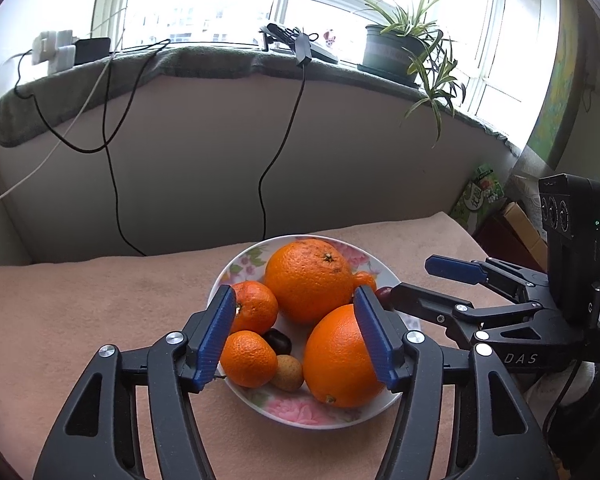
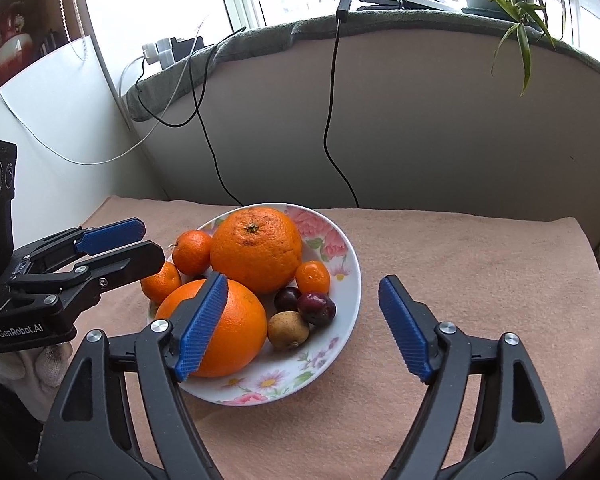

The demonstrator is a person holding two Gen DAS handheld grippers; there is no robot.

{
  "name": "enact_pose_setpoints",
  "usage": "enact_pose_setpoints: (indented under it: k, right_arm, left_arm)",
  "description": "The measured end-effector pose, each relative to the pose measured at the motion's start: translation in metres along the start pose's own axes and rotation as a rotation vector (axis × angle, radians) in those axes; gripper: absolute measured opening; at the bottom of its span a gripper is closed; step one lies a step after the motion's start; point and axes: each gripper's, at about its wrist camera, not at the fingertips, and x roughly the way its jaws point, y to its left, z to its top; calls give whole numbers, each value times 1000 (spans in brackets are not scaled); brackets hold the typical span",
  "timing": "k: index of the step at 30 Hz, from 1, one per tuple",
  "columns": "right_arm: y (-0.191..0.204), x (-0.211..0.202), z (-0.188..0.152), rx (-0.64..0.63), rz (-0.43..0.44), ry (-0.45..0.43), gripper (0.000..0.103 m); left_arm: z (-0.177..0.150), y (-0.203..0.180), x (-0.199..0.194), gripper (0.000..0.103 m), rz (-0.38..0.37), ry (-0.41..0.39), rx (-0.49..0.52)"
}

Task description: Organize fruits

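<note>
Now we see the pink cloth spread under the floral plate, which holds all the fruit. Our left gripper hangs over the plate's near side, jaws partly apart, the near orange against the right pad, nothing gripped. Our right gripper stands wide open and empty over the plate's right rim. Behind sits the big orange, then three mandarins, two dark plums and a brown longan.

Fruit-filled floral plate on pink cloth
</note>
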Motion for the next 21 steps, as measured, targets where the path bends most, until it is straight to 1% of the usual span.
enact_pose_setpoints:
  k: [4, 8, 12, 21]
  right_arm:
    - [0, -3, -1, 0, -10, -3, 88]
    - [1, -5, -3, 7, -16, -5, 90]
    - [0, -10, -5, 18, -29, -13, 98]
    - [2, -26, -9, 36, -44, -44, 100]
  left_arm:
    - [0, 1, -3, 67, 5, -6, -8]
    - [0, 2, -9, 70, 16, -15, -14]
    - [-2, 3, -14, 73, 27, -21, -20]
    - [-4, -1, -31, 74, 69, -45, -12]
